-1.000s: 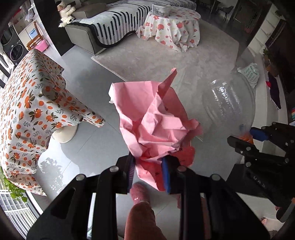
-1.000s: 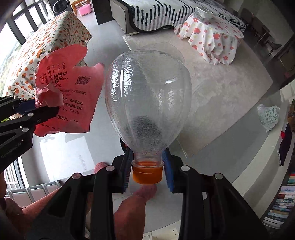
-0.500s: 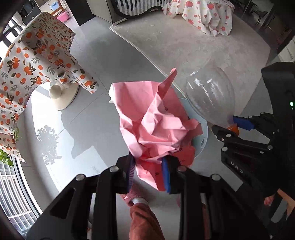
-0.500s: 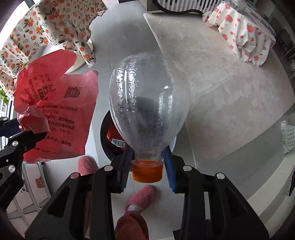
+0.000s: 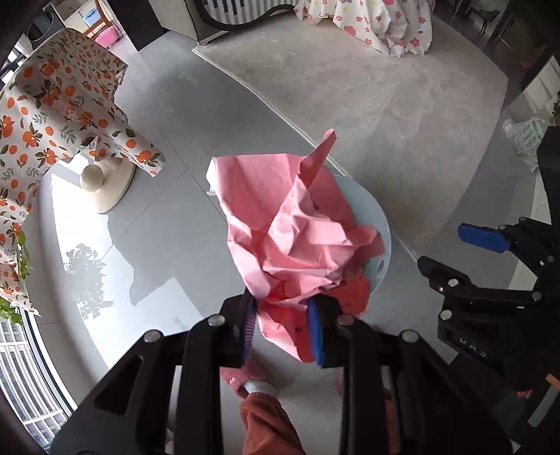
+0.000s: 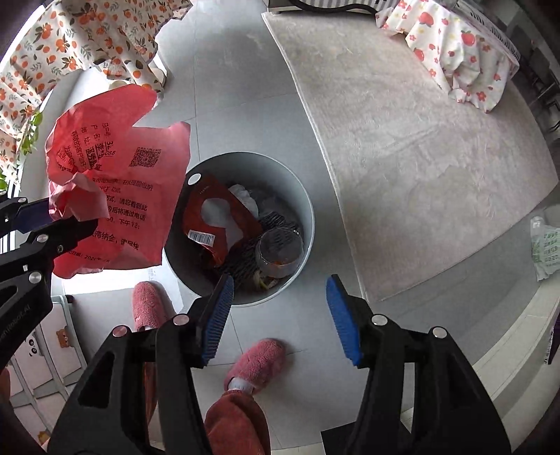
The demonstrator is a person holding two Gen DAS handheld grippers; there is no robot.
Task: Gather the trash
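Observation:
My left gripper (image 5: 281,325) is shut on a crumpled pink paper sheet (image 5: 290,227), held above the round grey trash bin (image 5: 379,213), which the paper mostly hides. In the right wrist view the paper (image 6: 115,196) hangs at the bin's left rim. My right gripper (image 6: 280,315) is open and empty above the near rim of the bin (image 6: 308,210). The clear plastic bottle (image 6: 278,250) with an orange cap lies inside the bin beside a red packet (image 6: 218,217).
A beige rug (image 6: 420,140) lies right of the bin. A table with an orange-print cloth (image 5: 52,115) stands to the left, a floral-cloth table (image 5: 378,24) far back. The person's pink slippers (image 6: 255,360) stand just before the bin. A white bag (image 6: 546,252) lies at right.
My right gripper opened and the clear bottle dropped into the bin. Both grippers tilted down over the bin. The left gripper kept its hold on the pink paper.

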